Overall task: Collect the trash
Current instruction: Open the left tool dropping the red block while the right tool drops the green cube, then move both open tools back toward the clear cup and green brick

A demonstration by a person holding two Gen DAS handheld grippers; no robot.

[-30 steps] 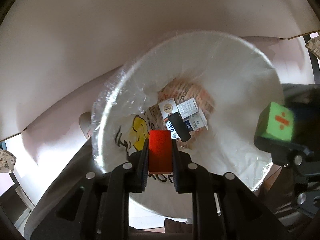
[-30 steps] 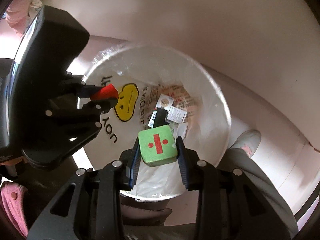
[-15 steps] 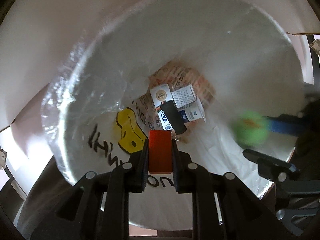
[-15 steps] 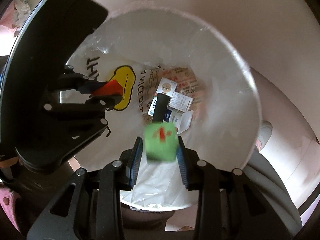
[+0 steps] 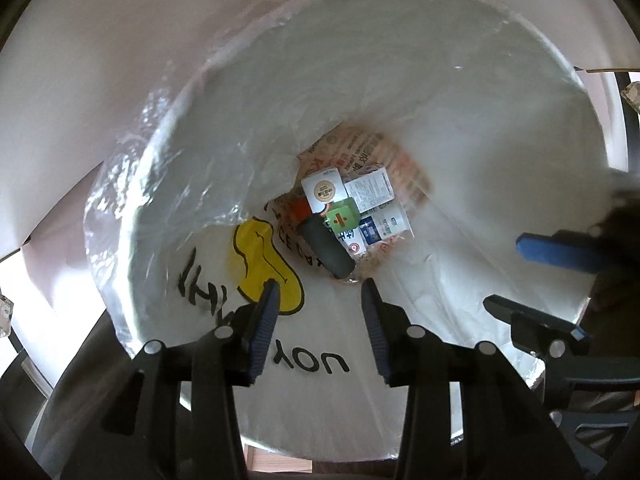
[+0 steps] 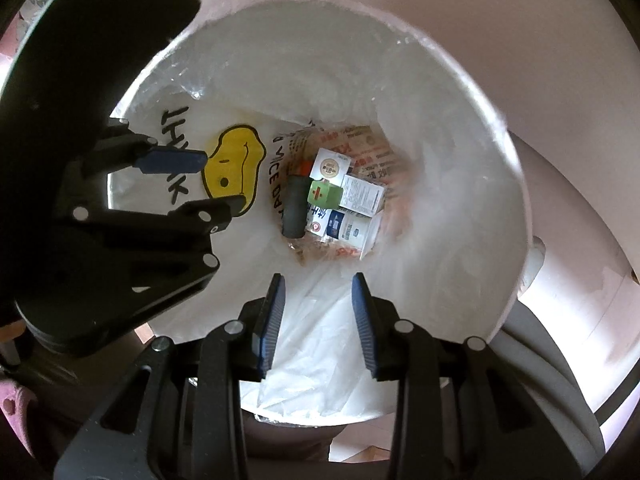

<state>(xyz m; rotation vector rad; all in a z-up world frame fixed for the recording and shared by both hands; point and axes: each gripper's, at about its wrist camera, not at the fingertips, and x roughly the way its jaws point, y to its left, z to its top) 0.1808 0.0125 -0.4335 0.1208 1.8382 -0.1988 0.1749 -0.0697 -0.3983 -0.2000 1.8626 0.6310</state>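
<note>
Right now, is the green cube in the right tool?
No: the right tool is empty, and the green cube lies at the bottom of the bin.

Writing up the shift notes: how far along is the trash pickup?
Done: green cube, red block, dark cylinder and small boxes lie at the bottom of the lined bin. In hand: nothing. The left claw is opening, empty; the right claw is open, empty. Left: no other trash is in view.

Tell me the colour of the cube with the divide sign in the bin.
The cube is green with a red sign, clearest in the right wrist view.
</note>
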